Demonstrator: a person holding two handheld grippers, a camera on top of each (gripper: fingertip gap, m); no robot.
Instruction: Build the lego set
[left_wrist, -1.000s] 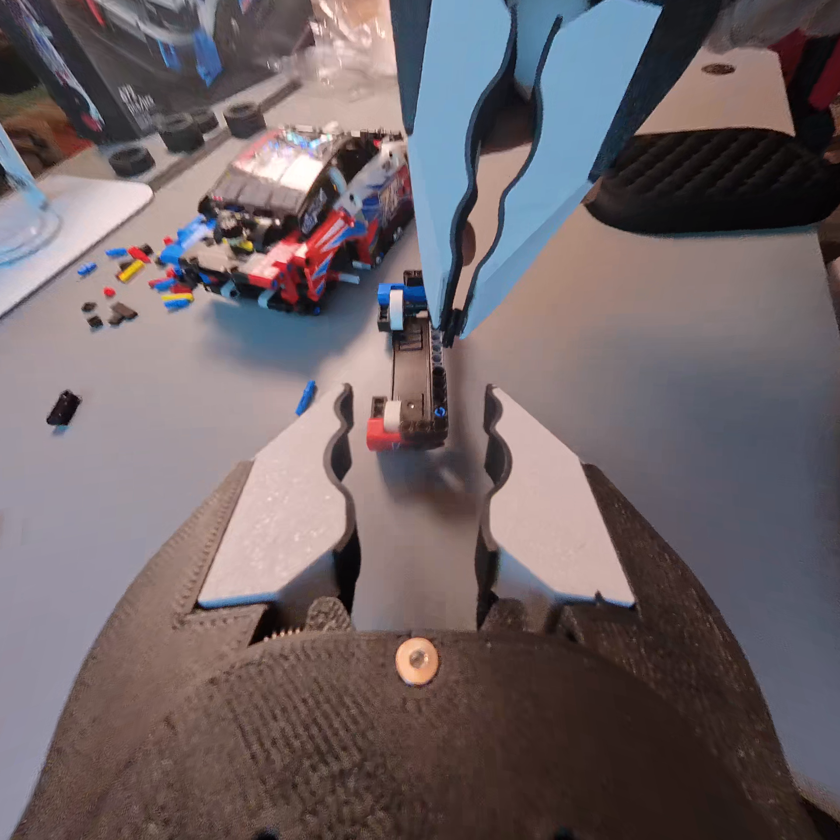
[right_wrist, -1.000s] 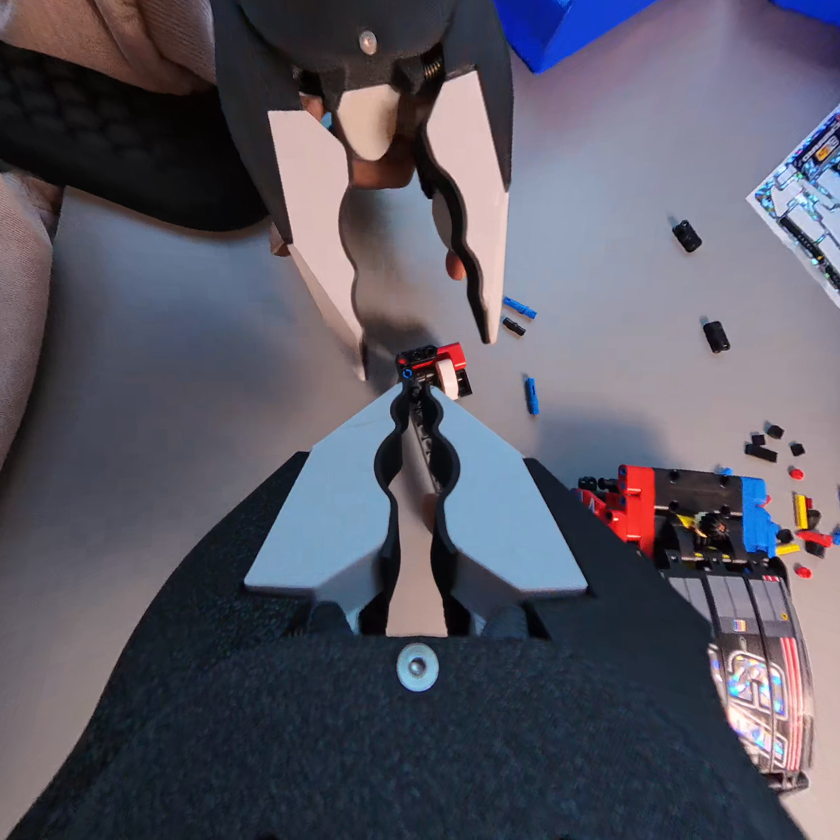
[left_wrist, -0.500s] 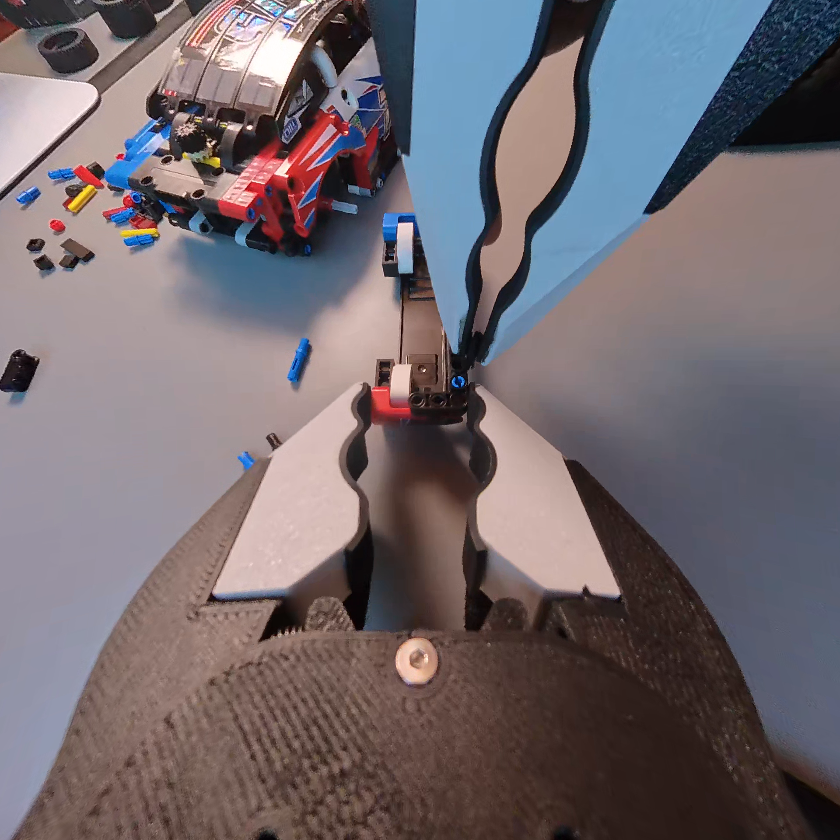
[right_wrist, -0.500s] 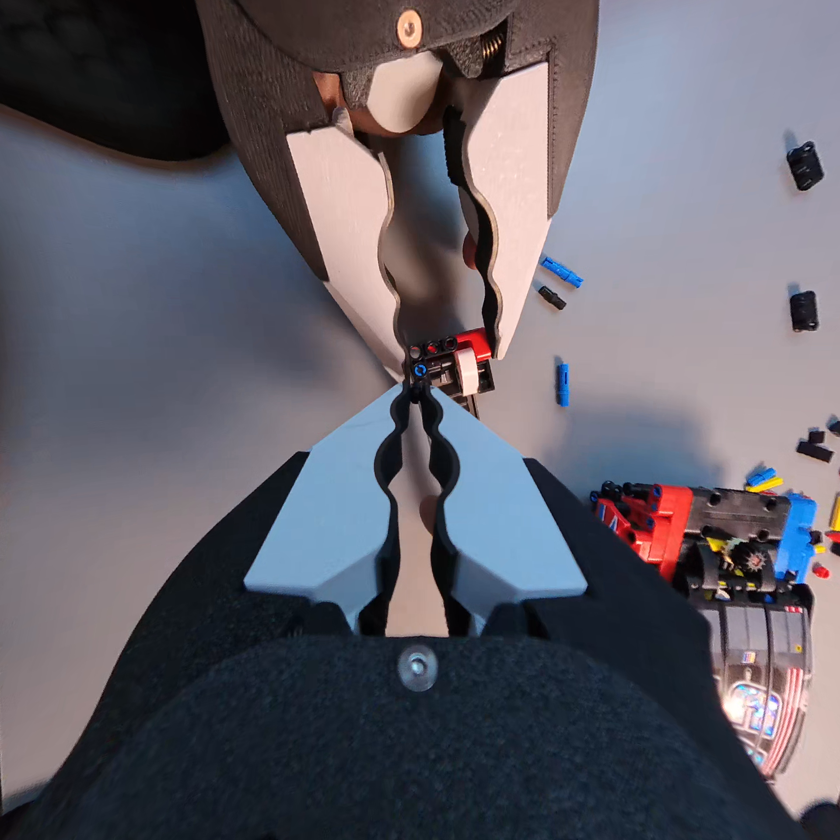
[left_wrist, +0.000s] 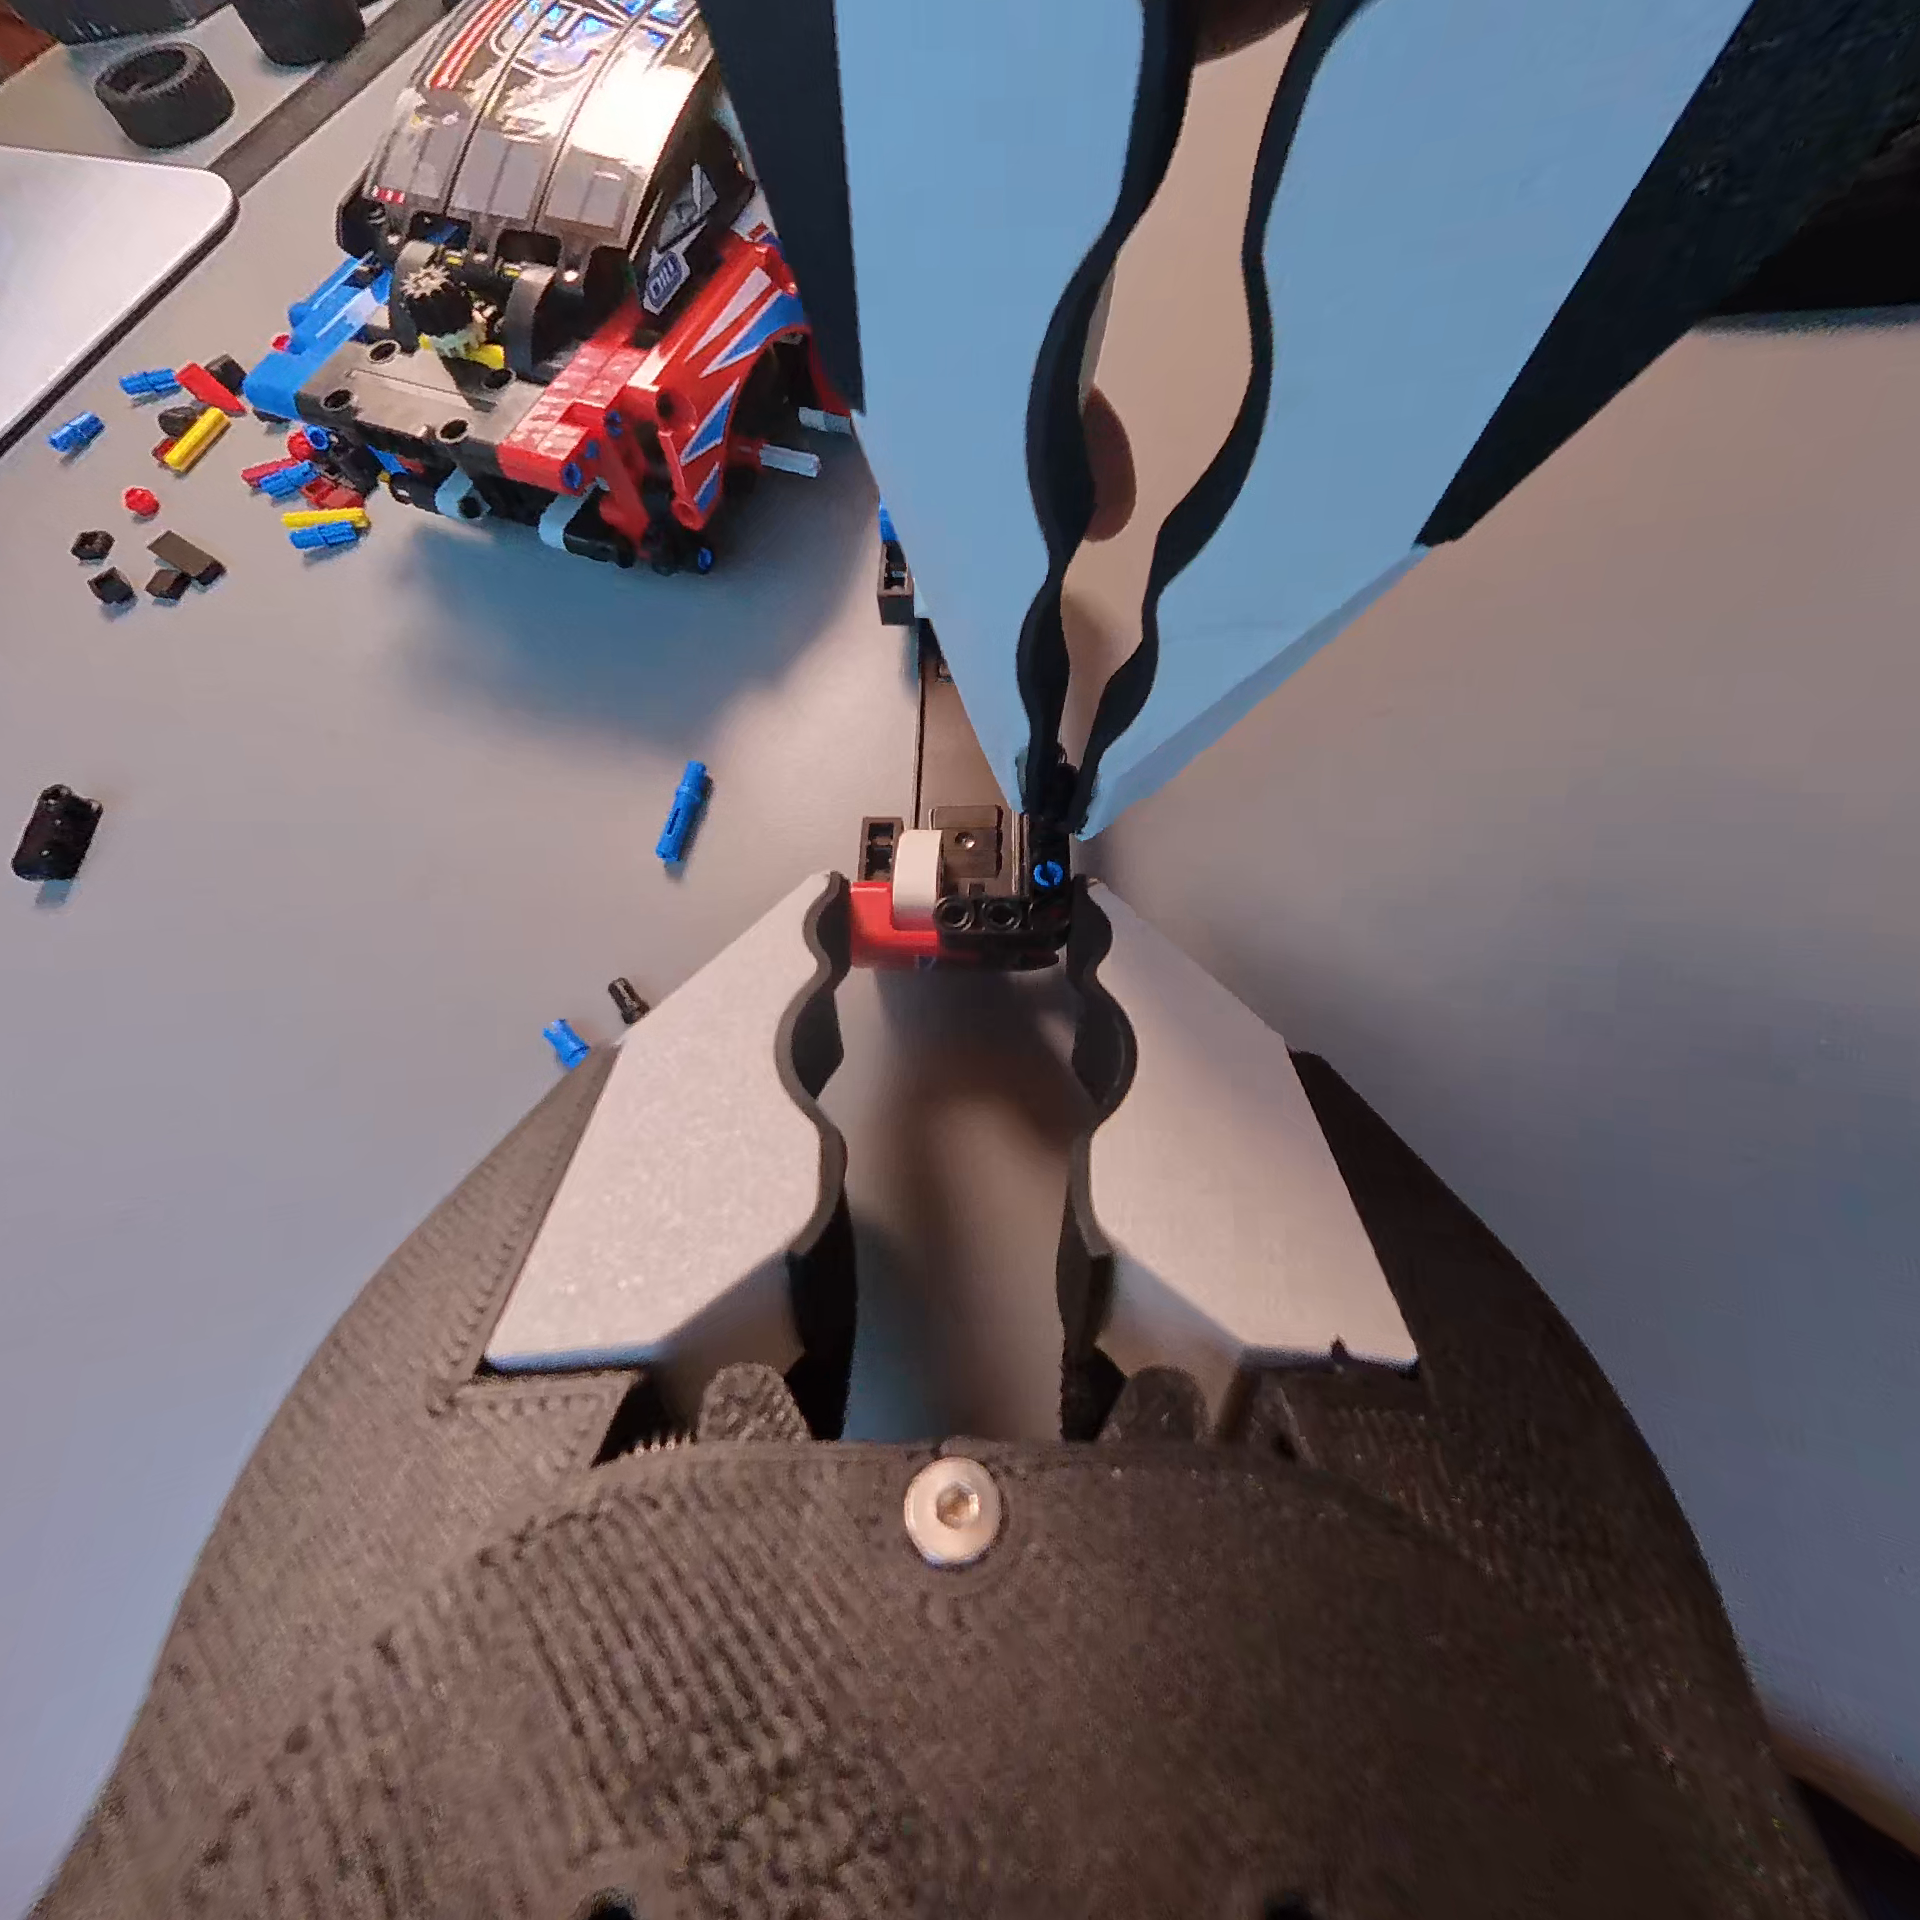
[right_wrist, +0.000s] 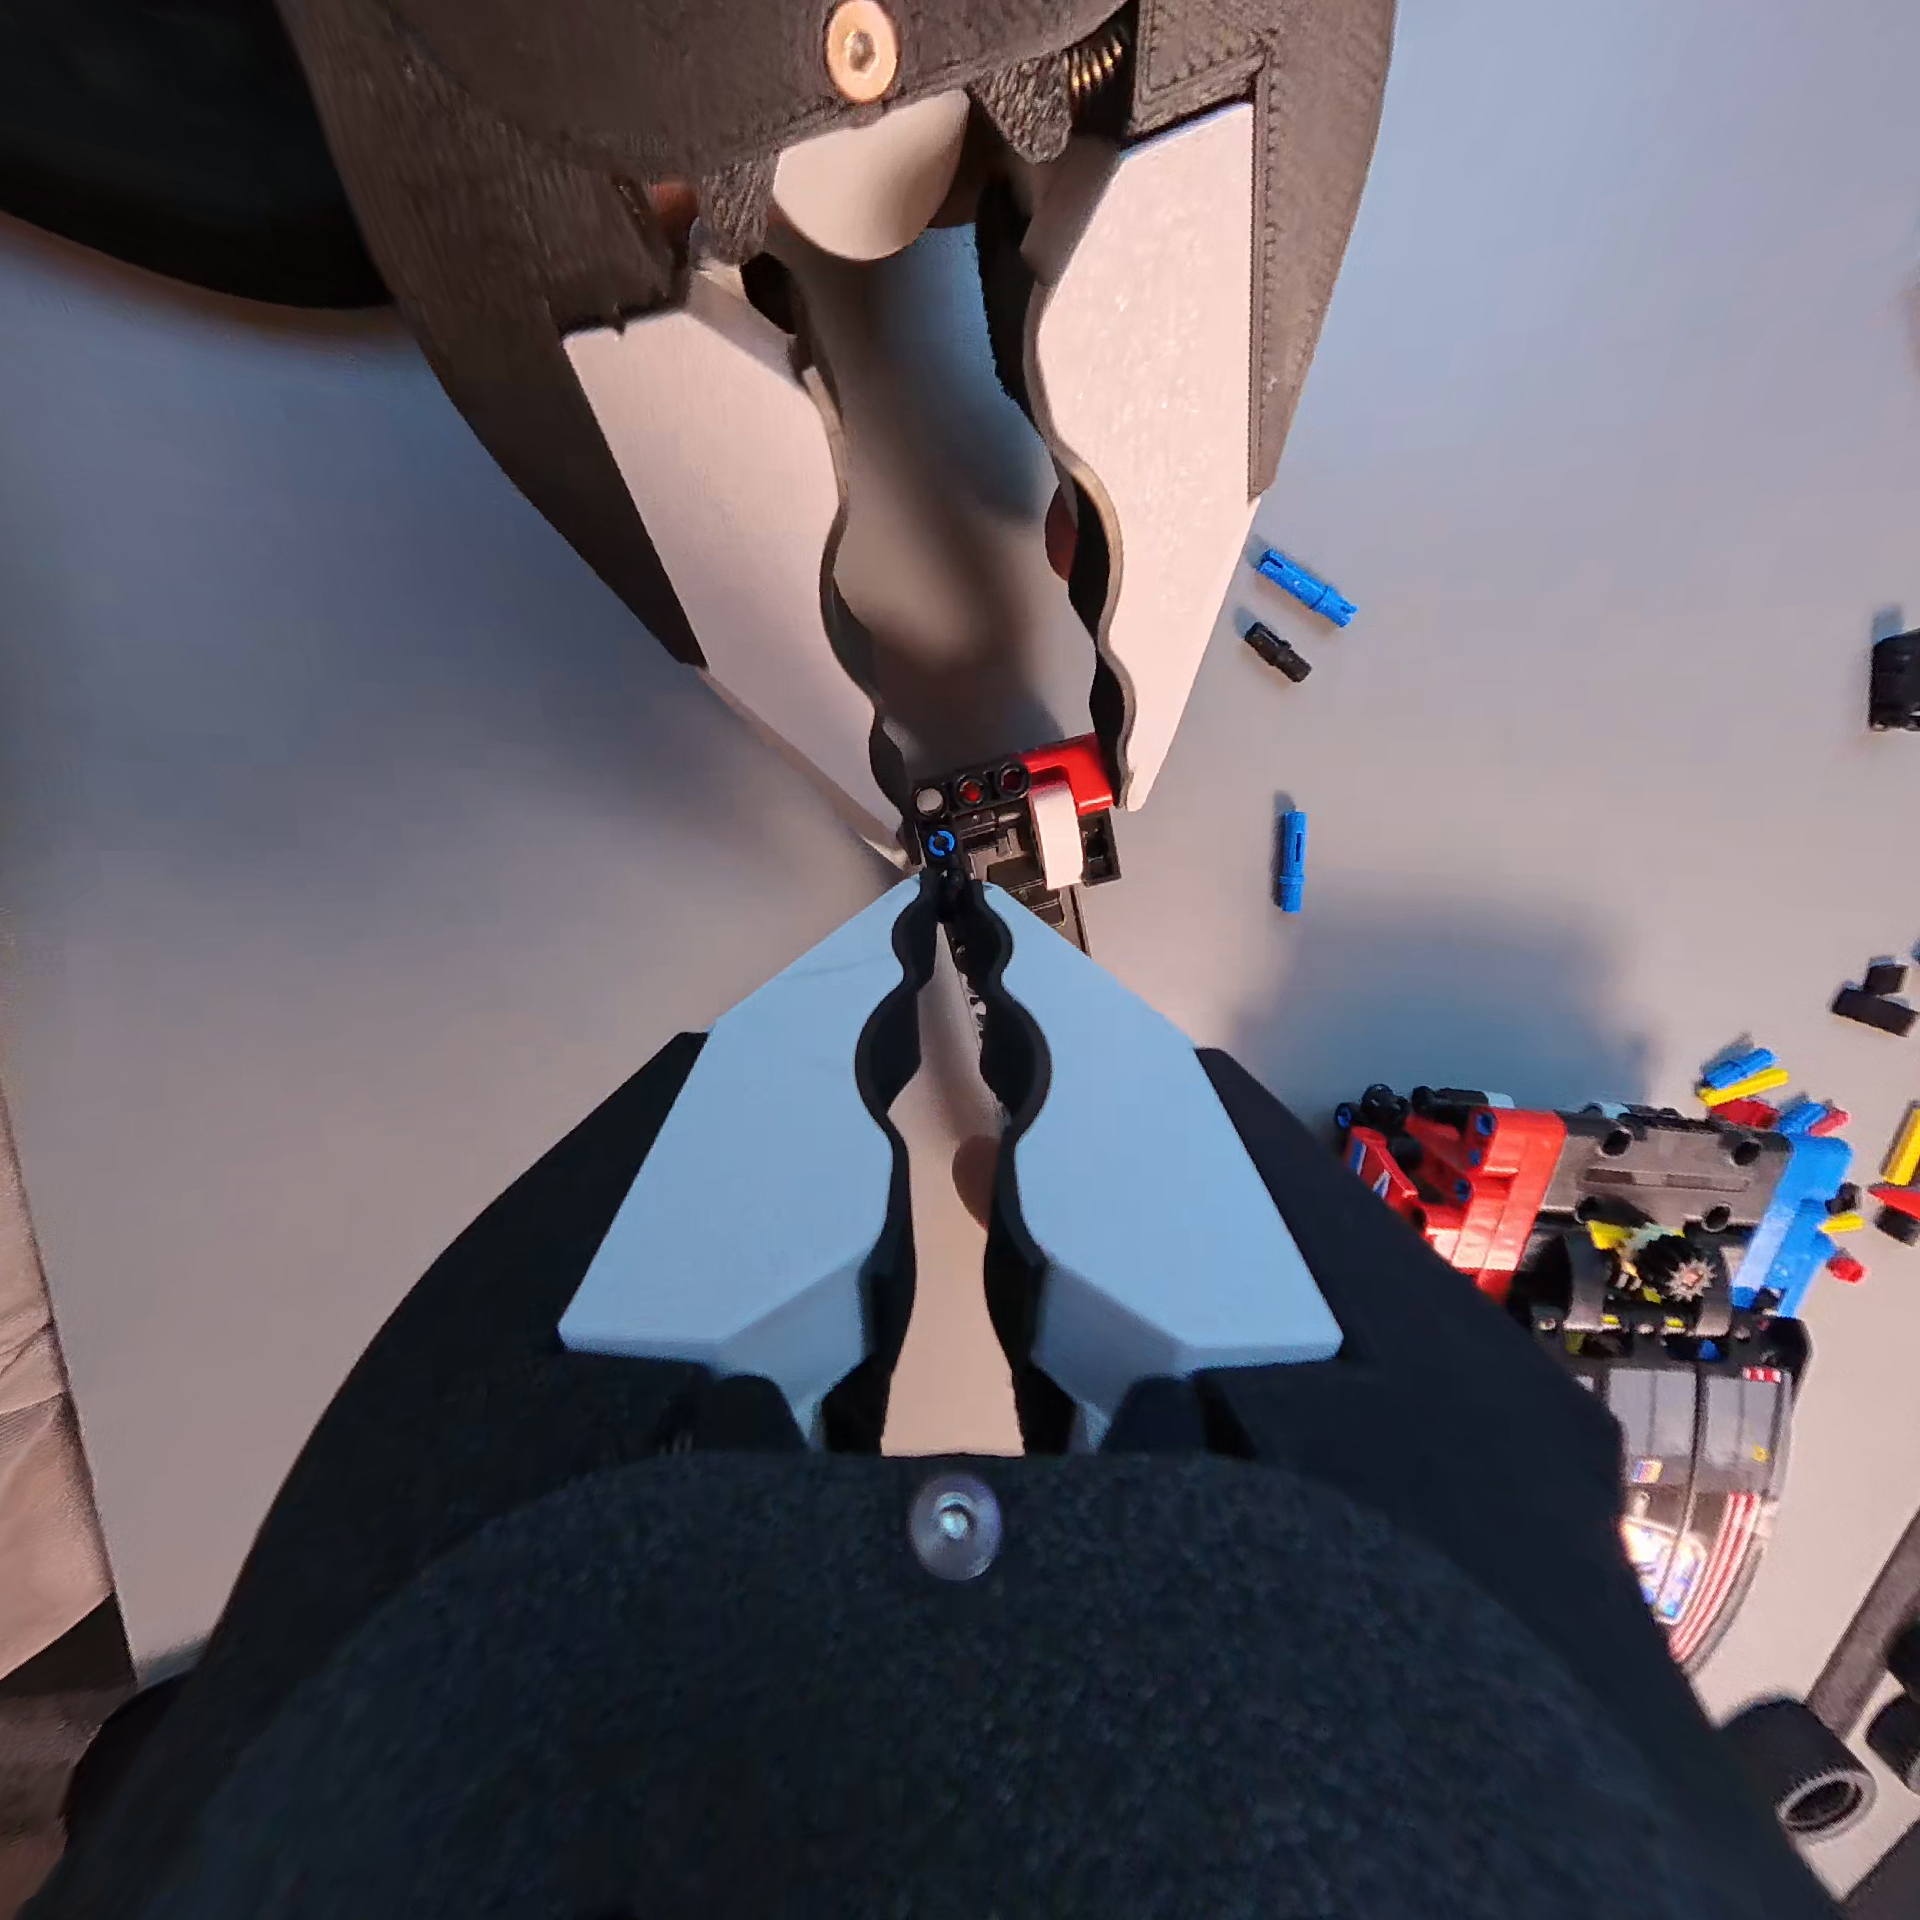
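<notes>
- Left tool (left_wrist: 951, 914): fingers part-open, straddling the red end of the long black lego beam assembly (left_wrist: 961, 883) on the grey counter (left_wrist: 416, 1039); grip unclear.
- Right tool (right_wrist: 951, 883): fingers pinched shut on a small black piece at beam's blue-pin corner.
- Half-built red/black lego car (left_wrist: 582, 312) sits nearby w/ loose bits.

My left tongs (left_wrist: 956, 914) have matt grey plastic plates edged in wavy black rubber, on a rough, layer-ribbed printed body with one shiny metal screw (left_wrist: 953, 1509). I see a smooth matt grey counter (left_wrist: 1507, 1039). The lego car (left_wrist: 582, 312) is glossy plastic with shiny stickers.
</notes>
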